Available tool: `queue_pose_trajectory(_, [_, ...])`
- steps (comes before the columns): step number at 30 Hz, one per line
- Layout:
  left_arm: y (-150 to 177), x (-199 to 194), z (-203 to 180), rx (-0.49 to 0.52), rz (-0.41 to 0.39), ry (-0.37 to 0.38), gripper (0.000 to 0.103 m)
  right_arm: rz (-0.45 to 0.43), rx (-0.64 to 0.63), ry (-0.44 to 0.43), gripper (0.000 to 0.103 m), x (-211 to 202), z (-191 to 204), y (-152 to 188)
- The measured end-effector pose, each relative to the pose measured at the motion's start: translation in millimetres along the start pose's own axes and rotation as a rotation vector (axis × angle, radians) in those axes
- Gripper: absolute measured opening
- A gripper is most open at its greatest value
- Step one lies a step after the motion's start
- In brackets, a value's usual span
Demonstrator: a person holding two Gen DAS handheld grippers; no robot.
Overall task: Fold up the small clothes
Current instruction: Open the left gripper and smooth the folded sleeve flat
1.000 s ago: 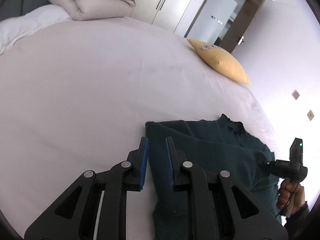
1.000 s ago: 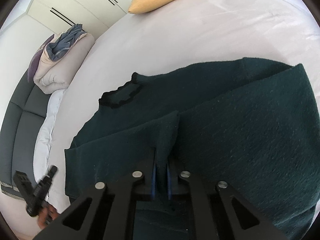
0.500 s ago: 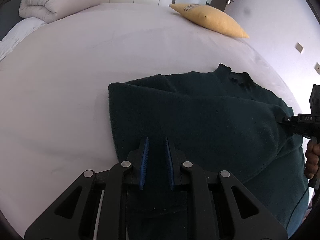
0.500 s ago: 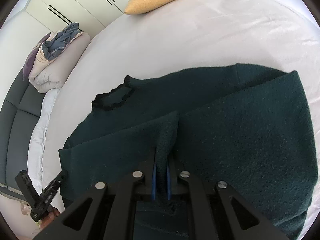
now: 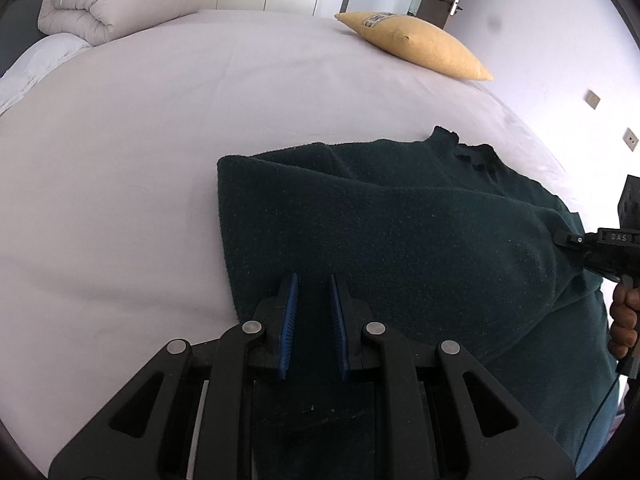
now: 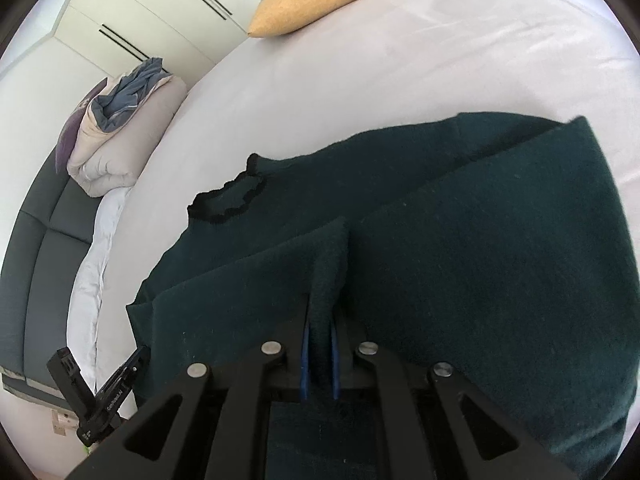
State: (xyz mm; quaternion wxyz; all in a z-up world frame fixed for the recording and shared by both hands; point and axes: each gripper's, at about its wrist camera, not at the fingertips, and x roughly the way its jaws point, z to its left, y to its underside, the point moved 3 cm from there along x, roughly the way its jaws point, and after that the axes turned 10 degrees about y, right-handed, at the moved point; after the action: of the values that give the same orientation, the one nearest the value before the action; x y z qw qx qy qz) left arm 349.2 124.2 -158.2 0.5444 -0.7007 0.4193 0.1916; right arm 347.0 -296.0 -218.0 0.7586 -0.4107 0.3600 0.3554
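Observation:
A dark green sweater (image 5: 400, 240) lies partly folded on the white bed (image 5: 160, 160), its black-trimmed collar (image 5: 468, 156) toward the far side. My left gripper (image 5: 313, 278) hovers low over the sweater's near left part. Its blue pads stand a narrow gap apart and nothing is pinched between them. In the right wrist view my right gripper (image 6: 320, 320) is shut on a raised fold of the sweater (image 6: 480, 260). That same gripper (image 5: 560, 236) shows at the sweater's right edge, held by a hand (image 5: 624, 320). The left gripper (image 6: 138, 356) touches the sweater's lower left corner.
A yellow pillow (image 5: 416, 46) lies at the bed's far side. A rolled beige duvet (image 5: 112, 12) with blue cloth on top sits at the far left, near a dark headboard (image 6: 40, 260). Wardrobe doors and a doorway stand beyond the bed.
My left gripper came in from the bare sheet beside the sweater's edge to low over the sweater itself, its gap unchanged. The right gripper kept its hold and barely moved.

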Motion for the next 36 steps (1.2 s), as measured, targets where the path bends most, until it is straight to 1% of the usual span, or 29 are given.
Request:
queue_pose_trajectory(4, [1.0, -3.8, 1.7, -0.001, 0.006, 0.005, 0.016, -0.013, -0.013, 0.031, 0.008, -2.3, 3.7, -0.4])
queue_pose_trajectory(7, [3.9, -7.3, 2.0, 0.006, 0.012, 0.001, 0.016, -0.012, -0.010, 0.038, 0.008, 2.9, 2.9, -3.1])
queue_pose_trajectory(11, [7.6, -10.4, 1.5, 0.008, 0.006, -0.002, 0.016, -0.005, 0.049, -0.002, 0.008, 1.1, -7.8, -6.1])
queue_pose_trajectory(12, [9.2, -11.8, 1.6, 0.005, 0.004, 0.000, 0.016, -0.020, 0.059, 0.025, 0.009, -3.9, -9.5, -6.1])
queue_pose_trajectory(13, [9.8, -11.9, 2.0, 0.000, 0.002, 0.003, 0.016, -0.079, 0.071, 0.106, 0.016, -19.2, -11.2, -7.0])
queue_pose_trajectory(14, [9.8, -10.9, 2.1, -0.005, 0.000, 0.007, 0.016, -0.136, 0.085, 0.150, 0.023, -33.3, -10.5, -7.6])
queue_pose_trajectory(15, [10.0, -10.7, 2.6, -0.007, -0.002, 0.007, 0.016, -0.187, 0.096, 0.136, 0.024, -45.5, -6.5, -8.2])
queue_pose_trajectory(16, [10.3, -10.6, 2.3, -0.003, -0.003, 0.004, 0.016, -0.206, 0.096, 0.097, 0.028, -51.0, -1.2, -8.3])
queue_pose_trajectory(17, [11.9, -11.7, 1.7, -0.001, -0.004, 0.002, 0.016, -0.206, 0.078, 0.008, 0.038, -53.8, 12.7, -8.4])
queue_pose_trajectory(18, [12.0, -11.9, 1.3, 0.001, -0.005, -0.002, 0.016, -0.185, 0.055, -0.062, 0.046, -51.1, 25.4, -7.6])
queue_pose_trajectory(19, [12.3, -12.4, 1.1, 0.001, -0.005, -0.004, 0.016, -0.151, 0.026, -0.149, 0.057, -44.6, 41.9, -5.5])
queue_pose_trajectory(20, [12.0, -12.0, 1.1, 0.002, -0.006, -0.005, 0.016, -0.114, -0.001, -0.240, 0.059, -34.1, 59.7, -1.7])
queue_pose_trajectory(22, [11.4, -12.5, 2.7, 0.001, -0.009, 0.002, 0.016, -0.046, -0.027, -0.353, 0.059, -12.1, 81.7, 6.0])
queue_pose_trajectory(23, [11.8, -13.0, 3.2, -0.002, -0.011, 0.007, 0.016, -0.003, -0.040, -0.386, 0.059, 4.6, 90.1, 11.2])
queue_pose_trajectory(24, [11.8, -13.5, 4.6, -0.009, -0.015, 0.018, 0.016, 0.024, -0.042, -0.381, 0.059, 17.3, 91.6, 14.5])
queue_pose_trajectory(25, [11.9, -14.0, 6.0, -0.019, -0.018, 0.030, 0.016, 0.051, -0.022, -0.329, 0.058, 35.9, 84.5, 18.2])
queue_pose_trajectory(26, [11.6, -15.7, 8.5, -0.034, -0.024, 0.049, 0.016, 0.050, -0.002, -0.325, 0.038, 42.5, 76.7, 18.9])
queue_pose_trajectory(28, [9.7, -23.9, 16.4, -0.085, -0.036, 0.104, 0.016, 0.037, 0.061, -0.358, 0.014, 44.6, 53.2, 16.2])
queue_pose_trajectory(29, [7.0, -29.4, 21.5, -0.128, -0.031, 0.125, 0.016, 0.030, 0.118, -0.398, 0.013, 41.3, 36.0, 13.9])
queue_pose_trajectory(30, [1.0, -37.8, 27.2, -0.172, -0.046, 0.128, 0.017, -0.005, 0.153, -0.401, 0.013, 33.0, 19.5, 10.8])
queue_pose_trajectory(31, [-5.7, -45.1, 30.3, -0.190, -0.075, 0.122, 0.016, -0.043, 0.157, -0.362, 0.014, 23.7, 7.4, 8.8])
queue_pose_trajectory(32, [-14.0, -51.1, 31.7, -0.193, -0.106, 0.127, 0.016, -0.079, 0.157, -0.313, 0.020, 14.5, -2.8, 5.6])
queue_pose_trajectory(33, [-24.0, -51.9, 30.7, -0.176, -0.116, 0.126, 0.017, -0.096, 0.169, -0.284, 0.032, 9.4, -9.0, 3.8])
queue_pose_trajectory(34, [-31.3, -48.5, 29.7, -0.156, -0.113, 0.117, 0.017, -0.119, 0.203, -0.289, 0.044, 1.6, -15.9, 2.0])
queue_pose_trajectory(35, [-39.8, -40.4, 28.8, -0.132, -0.104, 0.107, 0.016, -0.135, 0.231, -0.320, 0.056, -6.9, -17.6, 1.2])
queue_pose_trajectory(36, [-45.0, -31.6, 29.5, -0.118, -0.093, 0.094, 0.017, -0.146, 0.231, -0.340, 0.061, -11.4, -13.1, 0.2])
